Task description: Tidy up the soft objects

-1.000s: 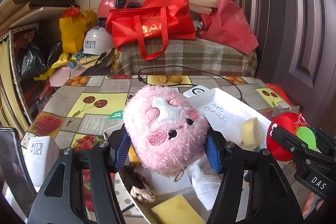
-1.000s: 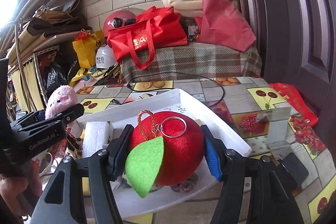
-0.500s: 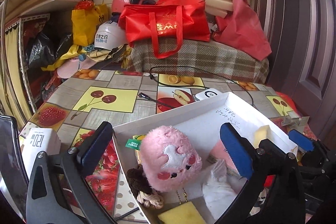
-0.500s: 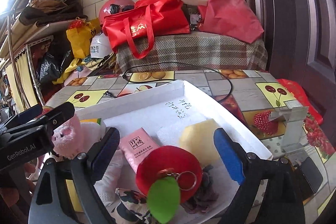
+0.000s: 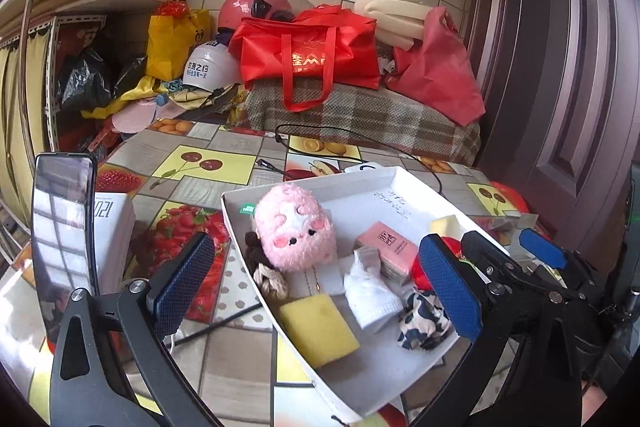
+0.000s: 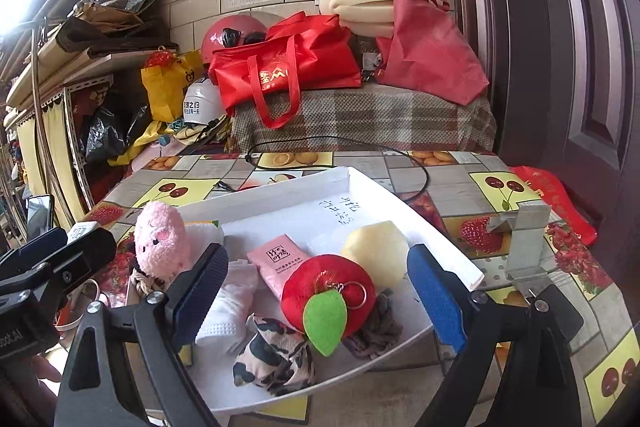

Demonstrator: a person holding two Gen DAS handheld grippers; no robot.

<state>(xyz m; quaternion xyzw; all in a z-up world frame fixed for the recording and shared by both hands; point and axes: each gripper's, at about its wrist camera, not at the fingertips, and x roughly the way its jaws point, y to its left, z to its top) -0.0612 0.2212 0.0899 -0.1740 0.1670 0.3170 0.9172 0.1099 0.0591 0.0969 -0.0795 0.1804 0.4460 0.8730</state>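
Observation:
A white tray (image 5: 360, 183) (image 6: 312, 187) on the fruit-print table holds the soft things. The pink plush pig (image 5: 296, 227) (image 6: 162, 243) lies at its left end. The red plush apple with a green leaf (image 6: 328, 295) lies near the front, beside a pale yellow sponge (image 6: 376, 251). A pink tissue pack (image 5: 386, 243), white cloth (image 5: 370, 291), spotted cloth (image 6: 272, 355) and yellow sponge (image 5: 318, 329) also lie in it. My left gripper (image 5: 316, 287) is open and empty above the tray. My right gripper (image 6: 318, 293) is open and empty, with the apple between its jaws, not held.
A white box (image 5: 114, 239) stands left of the tray. A black cable (image 6: 332, 141) runs behind it and a metal bracket (image 6: 524, 247) stands to its right. Red bags (image 5: 308, 51), helmets and foam crowd the back. A door (image 6: 560, 27) is on the right.
Both grippers opened and pulled back. The pink pig left my left gripper and the red apple left my right gripper; both now lie in the tray.

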